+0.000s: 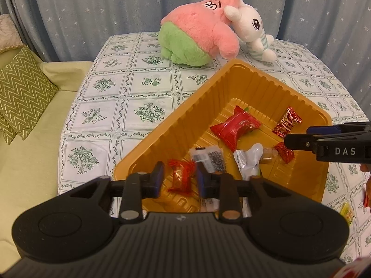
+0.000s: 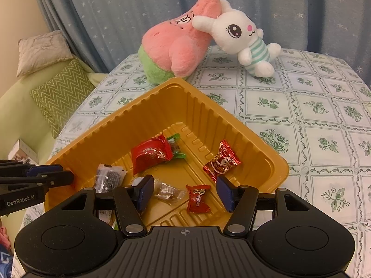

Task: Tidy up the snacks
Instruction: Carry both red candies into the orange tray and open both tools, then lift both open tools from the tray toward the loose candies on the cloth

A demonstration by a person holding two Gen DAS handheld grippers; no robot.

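A golden plastic tray [image 1: 176, 120] [image 2: 111, 129] sits on the table and holds several wrapped snacks. A large red packet [image 1: 235, 127] [image 2: 150, 154] lies mid-tray, a red-gold candy [image 1: 287, 122] [image 2: 221, 162] near the right wall. My left gripper [image 1: 179, 178] hangs over the tray's near corner, its pads either side of a small red candy [image 1: 180, 178] with a gap. My right gripper [image 2: 185, 192] is open above a small red candy [image 2: 198, 198] and a clear-wrapped sweet [image 2: 168, 192]. A black-and-white packet [image 1: 209, 158] [image 2: 109, 177] lies at the tray's left.
A pink-and-green plush [image 1: 197, 32] [image 2: 174, 46] and a white rabbit plush [image 1: 251, 30] [image 2: 245, 39] stand behind the tray on the floral tablecloth [image 1: 99, 115]. A green sofa with a zigzag cushion [image 1: 20, 92] is to the left. Loose snacks [image 1: 346, 212] lie at the table's right.
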